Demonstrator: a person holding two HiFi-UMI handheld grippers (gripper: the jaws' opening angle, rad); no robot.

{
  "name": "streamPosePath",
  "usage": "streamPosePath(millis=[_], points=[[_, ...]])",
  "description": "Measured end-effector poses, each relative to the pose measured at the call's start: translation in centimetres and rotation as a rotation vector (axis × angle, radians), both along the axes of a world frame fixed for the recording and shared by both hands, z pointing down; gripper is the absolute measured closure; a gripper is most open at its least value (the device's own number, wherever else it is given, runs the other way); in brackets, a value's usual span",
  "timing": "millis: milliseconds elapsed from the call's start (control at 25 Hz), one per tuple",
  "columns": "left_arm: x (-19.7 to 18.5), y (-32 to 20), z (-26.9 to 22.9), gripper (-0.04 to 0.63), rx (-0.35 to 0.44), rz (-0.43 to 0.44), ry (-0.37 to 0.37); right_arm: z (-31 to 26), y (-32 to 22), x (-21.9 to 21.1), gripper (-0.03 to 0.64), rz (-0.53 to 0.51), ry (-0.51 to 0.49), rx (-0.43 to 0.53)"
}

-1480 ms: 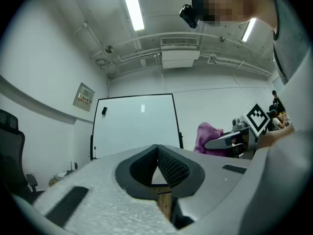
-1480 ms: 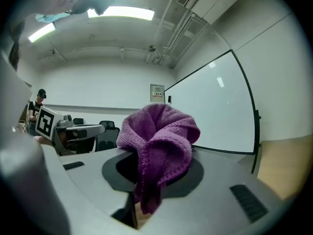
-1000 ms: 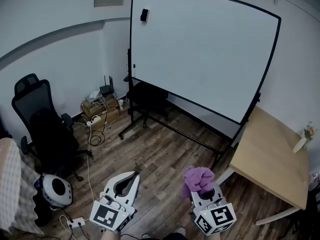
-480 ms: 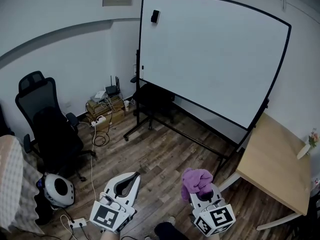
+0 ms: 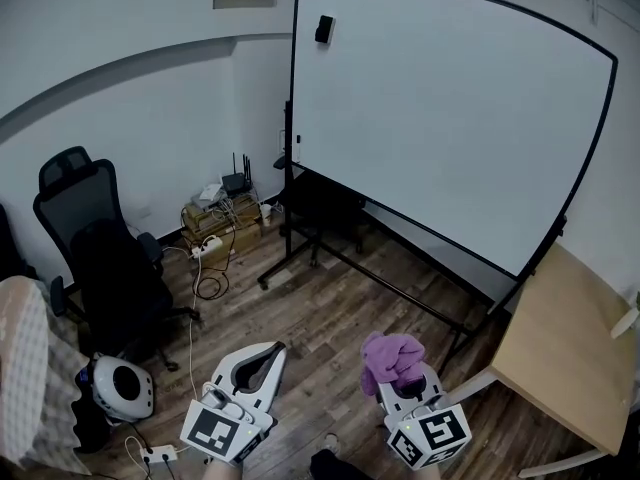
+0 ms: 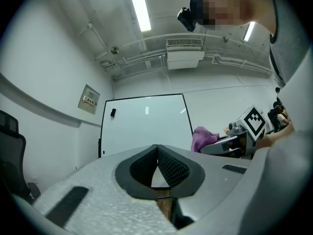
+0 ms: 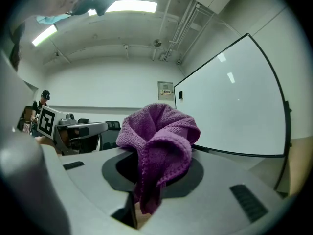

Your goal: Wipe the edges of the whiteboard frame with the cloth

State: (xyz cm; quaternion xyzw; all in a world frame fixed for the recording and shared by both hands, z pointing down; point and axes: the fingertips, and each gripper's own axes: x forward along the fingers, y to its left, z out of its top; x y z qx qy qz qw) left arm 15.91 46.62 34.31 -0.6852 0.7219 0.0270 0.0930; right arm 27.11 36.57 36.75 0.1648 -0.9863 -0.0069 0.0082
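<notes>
A large whiteboard [image 5: 450,108] with a thin black frame [image 5: 293,78] stands on a wheeled black stand at the far side of the room. Low at the right, my right gripper [image 5: 403,376] is shut on a bunched purple cloth [image 5: 391,358]; the cloth [image 7: 159,141] bulges up out of the jaws in the right gripper view. At the lower left my left gripper [image 5: 257,366] is shut, its dark pads [image 6: 157,166] meeting with nothing between them. Both grippers hang over the wood floor, well short of the whiteboard [image 6: 144,124].
A black office chair [image 5: 105,268] stands at the left, with boxes, a router and cables [image 5: 222,218] by the wall. A black chair [image 5: 322,208] sits under the board. A light wooden table [image 5: 575,358] is at the right. A white helmet [image 5: 120,390] lies low left.
The view has shifted so the whiteboard and table sit further right and the board looks larger. Both grippers keep their places in the picture, and the cloth stays clamped.
</notes>
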Motion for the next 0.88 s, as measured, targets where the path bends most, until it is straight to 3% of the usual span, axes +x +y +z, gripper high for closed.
streamPosePath(millis=[440, 880], points=[[-2.9, -10.6, -2.6, 0.578, 0.033, 0.016, -0.029, -1.7, -10.4, -3.5, 0.532, -0.008, -0.025, 0.012], [-5.6, -16.5, -1.8, 0.578, 0.015, 0.022, -0.024, -0.6, -16.3, -5.7, 0.532, 0.008, -0.012, -0.013]])
